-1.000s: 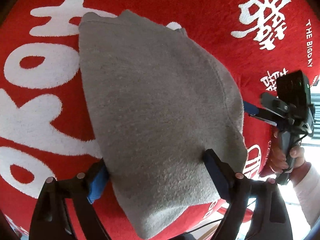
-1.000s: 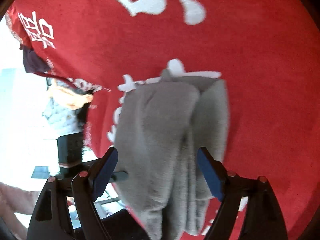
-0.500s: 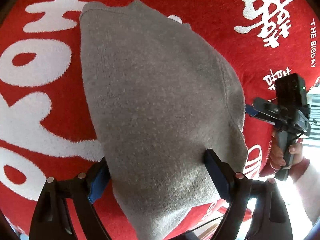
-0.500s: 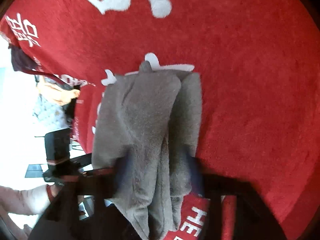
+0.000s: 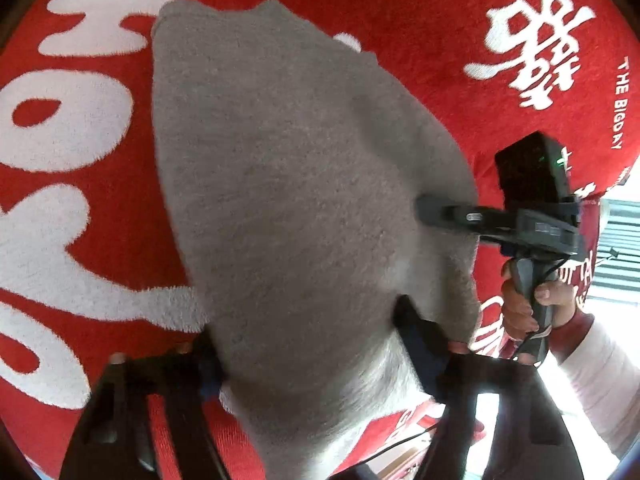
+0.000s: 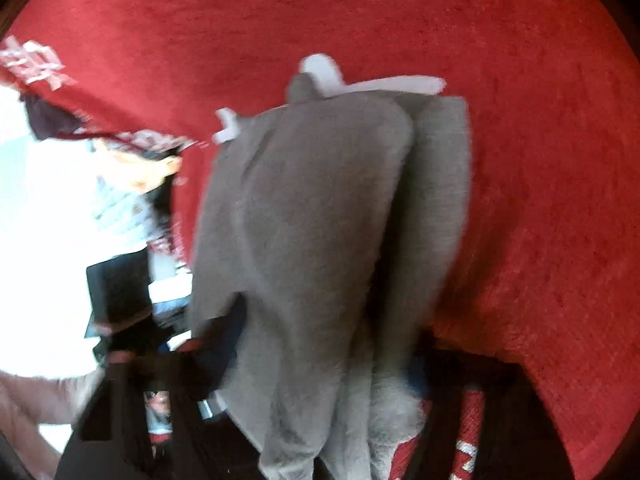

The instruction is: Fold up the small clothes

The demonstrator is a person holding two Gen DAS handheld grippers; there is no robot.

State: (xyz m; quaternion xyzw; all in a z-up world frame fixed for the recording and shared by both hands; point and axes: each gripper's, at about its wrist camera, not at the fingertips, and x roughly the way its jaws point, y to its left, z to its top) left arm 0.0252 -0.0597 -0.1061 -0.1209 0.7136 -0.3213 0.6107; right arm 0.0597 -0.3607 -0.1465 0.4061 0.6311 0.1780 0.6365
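A folded grey fleece garment lies on the red blanket. My left gripper straddles its near end, with the jaws apart on either side of the cloth. My right gripper reaches in from the right, its fingers against the garment's right edge. In the blurred right wrist view the grey garment fills the middle, folded in layers, and my right gripper has the near end between its fingers, jaws narrowed around it.
The red blanket carries large white characters and small white lettering. Its edge drops off at the right, with bright floor beyond. A hand holds the right gripper's handle.
The right gripper has moved in onto the garment's right edge and its jaws have narrowed around the cloth. The left gripper's jaws have drawn closer around the near end.
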